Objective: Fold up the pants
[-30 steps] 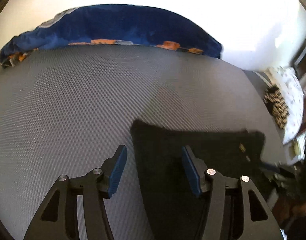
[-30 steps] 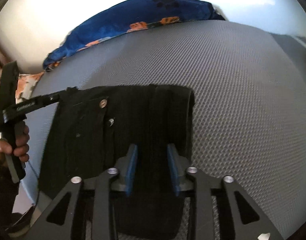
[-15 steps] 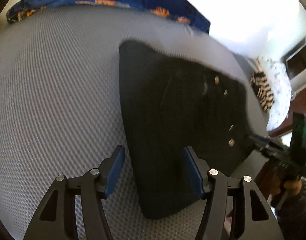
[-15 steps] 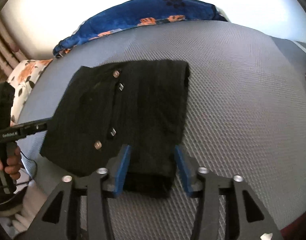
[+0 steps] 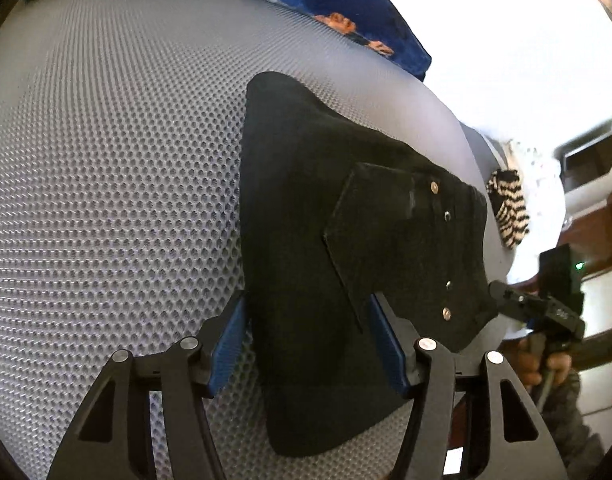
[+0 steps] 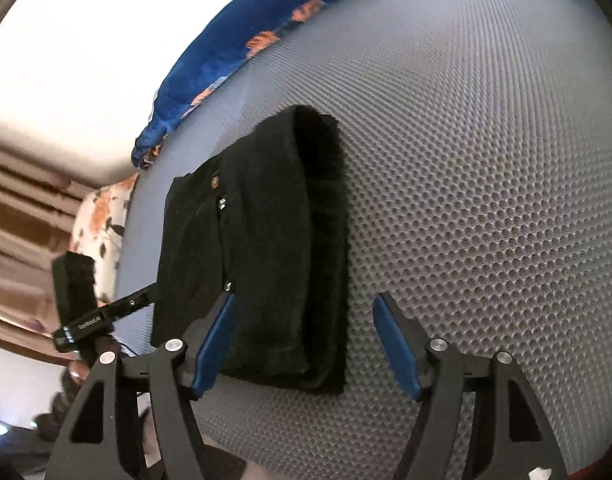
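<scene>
The black pants are seen folded into a compact stack on the grey mesh bed, at 10 o'clock from the right tongs. These tongs have just been opening and nothing is gripped. The left tongs are spread around the stack's near end, unpressed.

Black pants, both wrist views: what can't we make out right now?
- Folded black pants, left wrist view: near hem hidden behind the left hand-held gripper.
- Layer count: fabric too dark, folds merge in both views.
- Left wrist view: the pants cover the tips of the right hand-held gripper.
- Blue floral blanket: cut off by the fisheye edge.
- Wall behind: overexposed.
</scene>
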A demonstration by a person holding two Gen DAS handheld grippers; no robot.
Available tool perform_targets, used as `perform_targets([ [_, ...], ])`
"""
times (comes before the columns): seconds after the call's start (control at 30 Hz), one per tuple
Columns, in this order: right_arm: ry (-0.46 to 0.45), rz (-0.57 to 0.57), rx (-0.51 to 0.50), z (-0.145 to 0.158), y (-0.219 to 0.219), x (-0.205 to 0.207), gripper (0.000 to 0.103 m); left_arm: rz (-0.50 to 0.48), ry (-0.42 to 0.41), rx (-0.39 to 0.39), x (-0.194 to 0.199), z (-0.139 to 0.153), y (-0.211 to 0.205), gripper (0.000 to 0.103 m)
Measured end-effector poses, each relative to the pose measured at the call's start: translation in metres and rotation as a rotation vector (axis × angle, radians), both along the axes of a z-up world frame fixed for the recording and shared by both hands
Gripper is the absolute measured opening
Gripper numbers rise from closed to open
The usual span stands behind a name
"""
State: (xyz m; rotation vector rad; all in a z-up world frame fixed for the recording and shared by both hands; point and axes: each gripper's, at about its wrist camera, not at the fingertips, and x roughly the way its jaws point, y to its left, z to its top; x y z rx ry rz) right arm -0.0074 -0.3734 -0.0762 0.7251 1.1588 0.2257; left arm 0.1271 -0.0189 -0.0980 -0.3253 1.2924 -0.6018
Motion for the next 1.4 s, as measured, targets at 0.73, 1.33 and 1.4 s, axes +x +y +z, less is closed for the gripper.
perform_targets([
  [0.73,0.006,0.143,0.194,-0.029,0.029,0.052,0.039,0.010,-0.049,0.025,0.023,-0.008,-0.023,0.044],
  [1.33,0.023,0.041,-0.013,0.004,0.090,0.061,0.029,-0.041,-0.207,0.155,0.005,0.016,-0.040,0.019],
  [1.4,0.025,0.043,-0.023,0.011,0.098,0.062,0.029,-0.044,-0.216,0.156,0.002,0.020,-0.031,0.018],
])
